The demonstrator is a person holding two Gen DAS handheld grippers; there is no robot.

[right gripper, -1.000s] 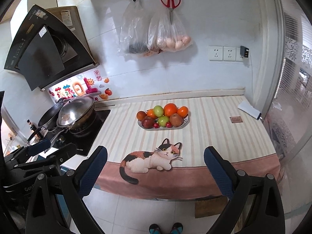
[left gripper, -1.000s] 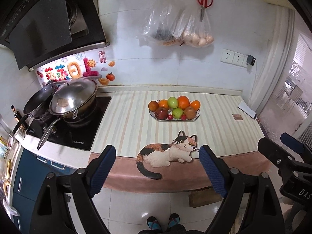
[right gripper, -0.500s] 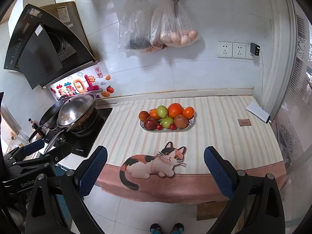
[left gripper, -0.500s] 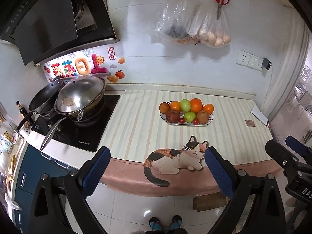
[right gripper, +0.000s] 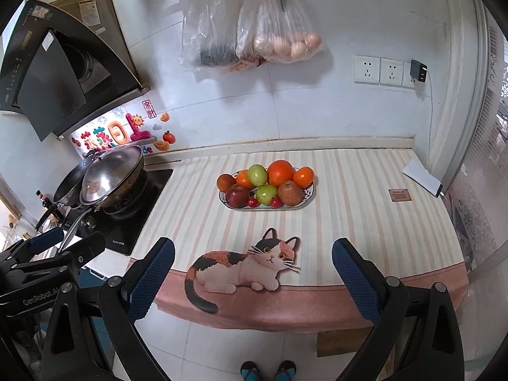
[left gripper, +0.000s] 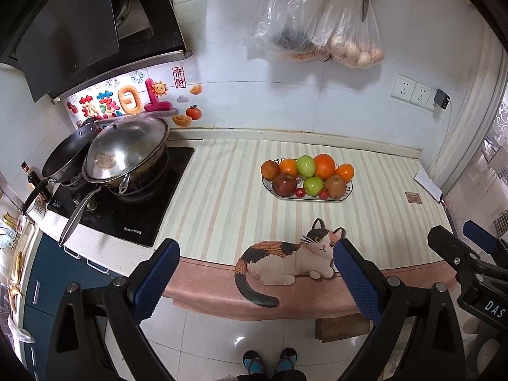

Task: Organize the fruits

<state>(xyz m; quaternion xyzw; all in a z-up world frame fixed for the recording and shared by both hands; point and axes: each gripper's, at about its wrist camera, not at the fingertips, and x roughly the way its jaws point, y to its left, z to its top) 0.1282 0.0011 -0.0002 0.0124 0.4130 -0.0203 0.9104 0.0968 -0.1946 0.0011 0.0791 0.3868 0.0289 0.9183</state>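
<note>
**Round, smooth fruit piled on one plate**

While we hold the left gripper (left gripper: 254,273) spread and empty short of the counter, the heaped oranges, apples and cherries (left gripper: 306,176) fill the oval patterned plate (left gripper: 347,190).

From the right gripper (right gripper: 253,274), likewise agape, we judge them firm, slippery, roll-prone; take each across its widest middle.

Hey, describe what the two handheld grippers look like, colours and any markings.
Both the left gripper and the right gripper have black angular frames with silver screws and textured blue finger pads. White lettering marks their bodies: "DAS" on the right one, "GenRobot" on the left.
</note>
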